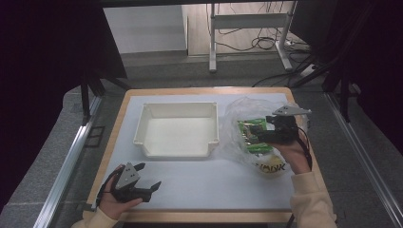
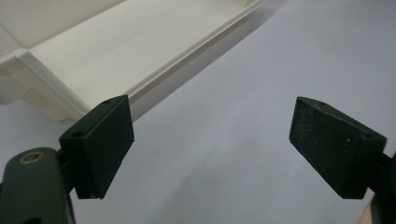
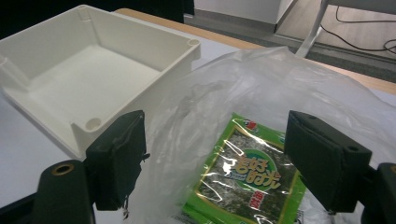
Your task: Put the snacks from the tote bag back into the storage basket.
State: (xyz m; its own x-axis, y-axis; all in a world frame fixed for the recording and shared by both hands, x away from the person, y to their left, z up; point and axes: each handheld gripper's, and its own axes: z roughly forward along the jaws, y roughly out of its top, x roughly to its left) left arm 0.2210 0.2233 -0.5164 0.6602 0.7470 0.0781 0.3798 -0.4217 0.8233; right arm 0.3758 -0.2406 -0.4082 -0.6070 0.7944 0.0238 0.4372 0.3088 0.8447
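A clear plastic bag (image 1: 242,108) lies on the right of the white mat, with green seaweed snack packets (image 1: 252,128) inside it. My right gripper (image 1: 260,136) hovers over the bag, open, its jaws pointing left toward the bin. In the right gripper view the jaws (image 3: 215,154) stand wide on either side of a seaweed packet (image 3: 243,182) under the bag film (image 3: 261,84); the pads do not press on it. An empty white bin (image 1: 176,151) sits mid-table. My left gripper (image 1: 149,175) rests open near the front left, with bare mat between its jaws (image 2: 210,144).
The bin's wall (image 2: 187,60) lies just beyond the left gripper, and its corner (image 3: 191,44) sits beside the bag. A pale item with printed letters (image 1: 271,167) lies in the bag's near end. A metal desk frame (image 1: 247,21) and cables stand on the floor behind the table.
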